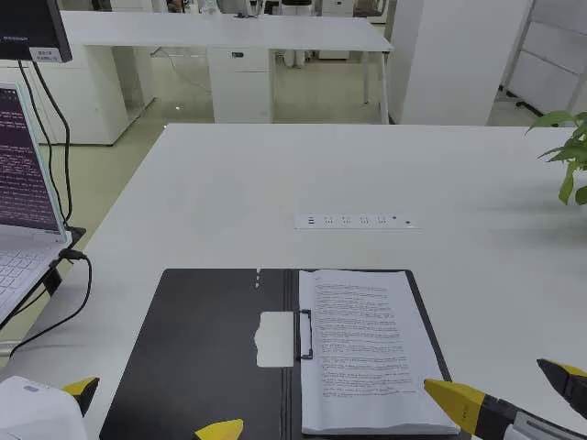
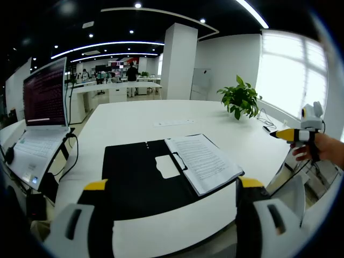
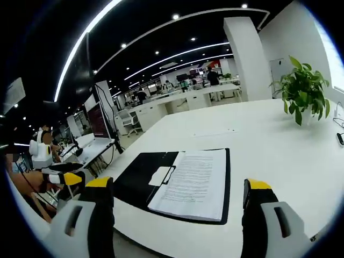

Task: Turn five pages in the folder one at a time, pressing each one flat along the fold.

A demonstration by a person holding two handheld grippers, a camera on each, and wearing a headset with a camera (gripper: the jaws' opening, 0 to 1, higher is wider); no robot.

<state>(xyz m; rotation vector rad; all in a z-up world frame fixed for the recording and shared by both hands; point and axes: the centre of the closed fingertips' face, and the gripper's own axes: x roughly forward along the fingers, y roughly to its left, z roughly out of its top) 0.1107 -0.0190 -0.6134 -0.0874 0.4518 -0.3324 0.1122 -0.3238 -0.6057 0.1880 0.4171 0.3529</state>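
An open black folder (image 1: 202, 348) lies flat on the white table (image 1: 275, 174) in front of me. A stack of printed pages (image 1: 362, 348) rests on its right half, held by a clip (image 1: 304, 335) at the fold. My left gripper (image 1: 151, 411) is open near the folder's front left corner, above the bare left cover (image 2: 134, 172). My right gripper (image 1: 500, 383) is open, one yellow tip close to the pages' lower right corner. Its own view looks across the pages (image 3: 193, 183) with my right gripper (image 3: 178, 184) holding nothing. Nothing sits in my left gripper (image 2: 173, 185) either.
An open laptop (image 1: 18, 183) stands at the left with a black cable (image 1: 78, 275) looping off the table edge. A power strip (image 1: 355, 221) is set into the table beyond the folder. A green plant (image 1: 569, 151) stands at the far right.
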